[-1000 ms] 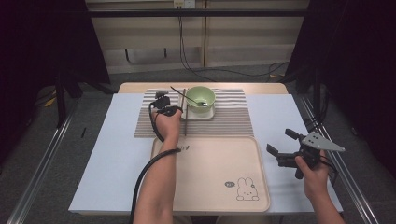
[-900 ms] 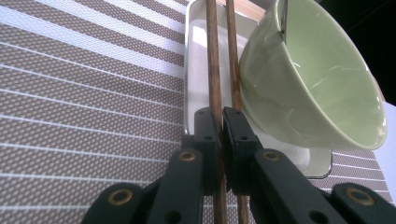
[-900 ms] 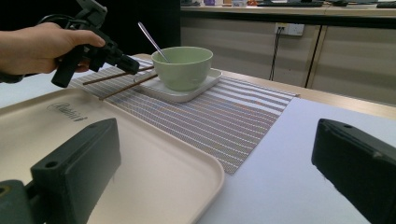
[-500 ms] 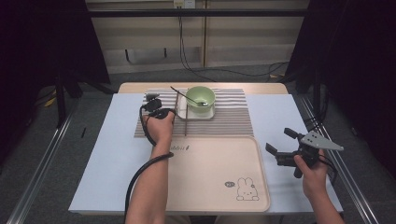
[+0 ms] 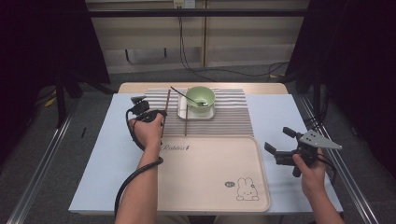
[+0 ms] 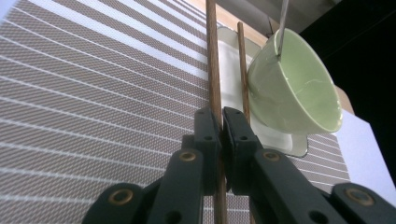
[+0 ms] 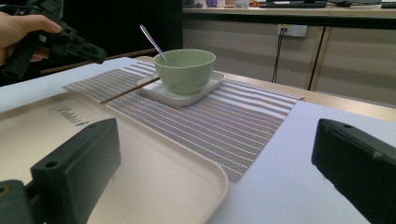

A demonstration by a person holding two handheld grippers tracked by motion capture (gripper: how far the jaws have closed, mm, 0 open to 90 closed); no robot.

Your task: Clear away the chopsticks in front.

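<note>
- My left gripper [image 6: 220, 122] has its jaws pressed together on a brown chopstick [image 6: 214, 60], which runs straight ahead over the striped placemat [image 6: 88, 107].
- From above, my left hand [image 5: 148, 130] sits at the placemat's left part, near the top left corner of the beige tray [image 5: 210, 172].
- The second chopstick [image 6: 243, 70] lies just beside the held one, its far part leaning on the edge of the white square dish [image 6: 229, 56].
- The green bowl [image 6: 299, 88] stands on that dish with a metal spoon [image 5: 184, 94] in it, its handle sticking out to the left; this cluster crowds the right side of my left jaws.
- To the left of the held chopstick the placemat is open.
- My right gripper [image 5: 283, 148] hovers at the tray's right edge, jaws wide apart and holding nothing.
- Between my right jaws and the bowl lie bare tray, placemat and pale blue table [image 5: 280, 112].
</note>
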